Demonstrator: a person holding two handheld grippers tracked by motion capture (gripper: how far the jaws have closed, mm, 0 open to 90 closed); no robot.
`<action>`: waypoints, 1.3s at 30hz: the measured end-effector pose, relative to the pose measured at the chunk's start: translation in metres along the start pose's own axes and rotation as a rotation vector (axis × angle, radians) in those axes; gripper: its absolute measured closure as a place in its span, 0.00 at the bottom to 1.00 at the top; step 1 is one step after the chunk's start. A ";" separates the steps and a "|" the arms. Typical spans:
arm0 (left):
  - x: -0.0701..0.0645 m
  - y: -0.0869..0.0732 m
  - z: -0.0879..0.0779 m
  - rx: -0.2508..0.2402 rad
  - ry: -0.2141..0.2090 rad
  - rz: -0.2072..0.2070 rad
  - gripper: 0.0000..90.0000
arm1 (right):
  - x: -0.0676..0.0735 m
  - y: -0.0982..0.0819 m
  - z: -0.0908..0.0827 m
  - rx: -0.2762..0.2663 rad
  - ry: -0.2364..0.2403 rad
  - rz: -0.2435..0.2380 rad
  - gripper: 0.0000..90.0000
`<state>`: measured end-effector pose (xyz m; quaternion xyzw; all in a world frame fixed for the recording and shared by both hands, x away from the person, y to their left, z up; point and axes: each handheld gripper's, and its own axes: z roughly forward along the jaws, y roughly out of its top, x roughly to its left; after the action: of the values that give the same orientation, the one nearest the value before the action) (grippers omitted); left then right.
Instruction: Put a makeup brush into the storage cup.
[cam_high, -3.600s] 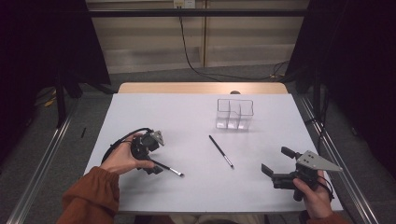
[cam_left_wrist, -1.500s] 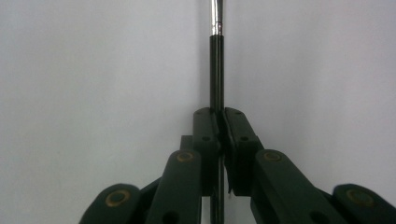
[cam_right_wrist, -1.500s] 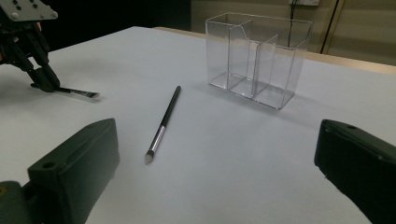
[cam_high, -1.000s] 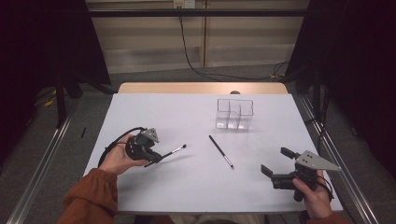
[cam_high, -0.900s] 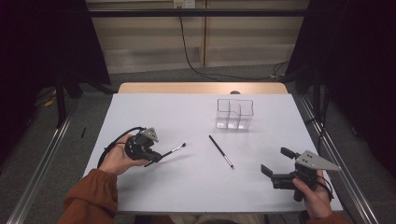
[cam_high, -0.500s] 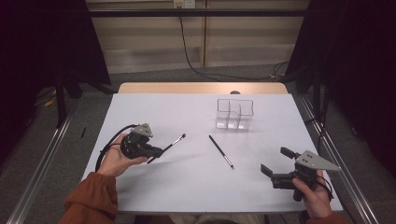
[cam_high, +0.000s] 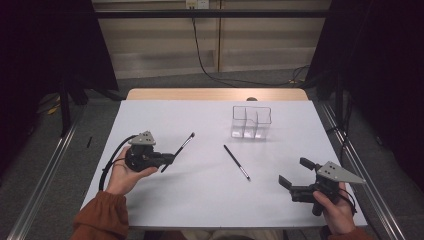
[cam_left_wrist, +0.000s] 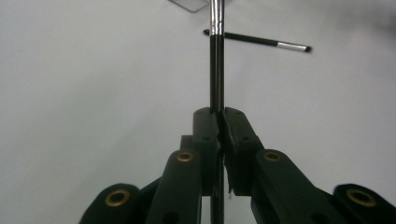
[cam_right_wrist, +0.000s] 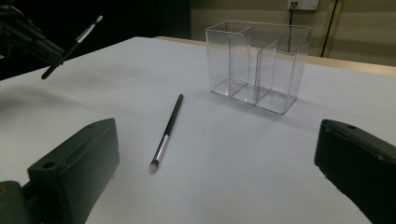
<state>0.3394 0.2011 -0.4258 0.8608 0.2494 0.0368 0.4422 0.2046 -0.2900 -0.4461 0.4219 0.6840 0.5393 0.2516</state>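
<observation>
White table (cam_high: 200, 200) from above: my left gripper (cam_high: 167, 159) pinches a brush (cam_high: 181, 148), lifted clear; my right gripper (cam_high: 295, 176) gapes empty. Left gripper view: the brush (cam_left_wrist: 215, 70) is cut off at the top edge. Right gripper view: a second brush (cam_right_wrist: 167, 129) lies before the clear organizer (cam_right_wrist: 257, 65).

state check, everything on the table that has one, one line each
left gripper: fingers shut on held brush
held brush: lifted off the table, tip angled up toward the organizer
second brush: flat on the table, untouched
clear organizer: upright, compartments empty
right gripper: fingers open, nothing between them, low over the table's near right corner
</observation>
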 end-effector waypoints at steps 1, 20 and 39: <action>-0.001 -0.002 -0.001 -0.039 0.019 -0.002 0.94 | 0.000 0.000 0.000 0.000 0.000 -0.001 0.00; -0.021 -0.013 -0.006 -0.247 0.037 0.002 0.94 | 0.000 0.000 -0.001 -0.012 0.000 0.006 0.00; -0.045 -0.013 -0.016 -0.338 0.028 -0.017 0.94 | 0.004 0.004 0.008 -0.040 0.043 -0.018 0.00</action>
<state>0.2904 0.1982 -0.4192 0.7715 0.2532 0.0865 0.5773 0.2105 -0.2818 -0.4440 0.3991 0.6820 0.5595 0.2501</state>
